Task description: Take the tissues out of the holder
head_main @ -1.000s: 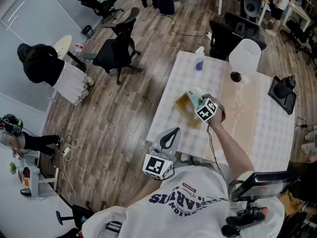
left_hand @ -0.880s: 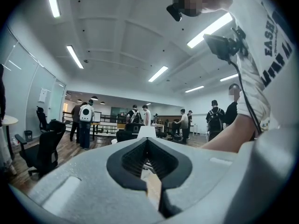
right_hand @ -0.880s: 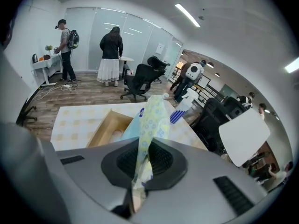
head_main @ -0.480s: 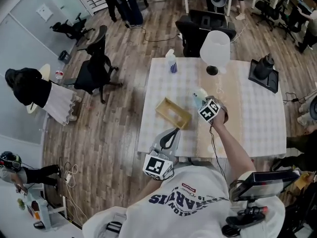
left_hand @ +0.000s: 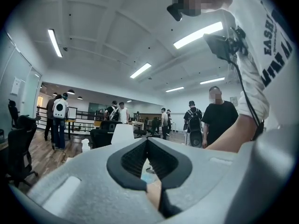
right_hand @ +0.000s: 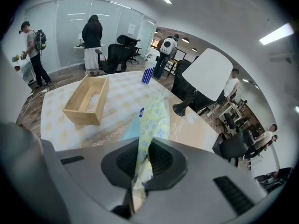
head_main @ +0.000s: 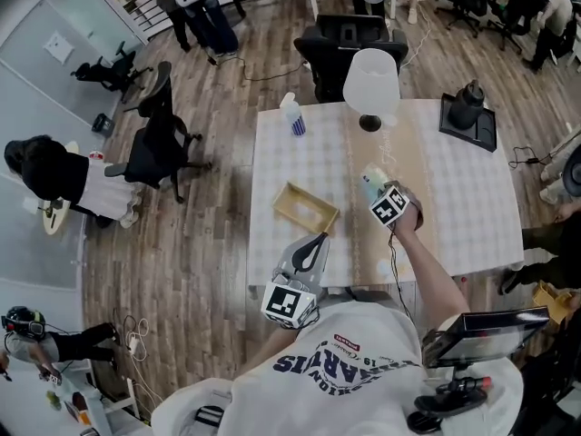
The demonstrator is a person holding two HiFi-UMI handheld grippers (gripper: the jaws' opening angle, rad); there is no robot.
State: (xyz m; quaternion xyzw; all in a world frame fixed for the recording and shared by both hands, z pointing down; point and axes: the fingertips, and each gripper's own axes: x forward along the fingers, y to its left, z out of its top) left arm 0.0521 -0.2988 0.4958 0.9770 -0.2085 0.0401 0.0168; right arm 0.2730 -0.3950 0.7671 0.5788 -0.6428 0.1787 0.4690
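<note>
So the big white checked-cloth table (head_main: pixel 467 203) sits under and ahead of both tongs. The open light wooden box holder (head_main: pixel 306 209) lies on it, just ahead of the left gripper (head_main: pixel 313 248) and off to the left of the right gripper (head_main: pixel 379 192), clear of both. From the right gripper view it looks empty.

The soft pale tissue pack with the blue and yellow flower print (right_hand: pixel 152 122) is out of the holder. It's up in the air, sticking out from the right gripper's tips, with the jaws pinched tight on one thin end of the wrapper. The left gripper is pressed together with nothing in it, pointing up and away from the table.

What worries me is that the pinch is only on flimsy wrapper, so the pack could slide out or tear loose if it's swung fast. Setting it down near the table edge could also let it tip off.
</note>
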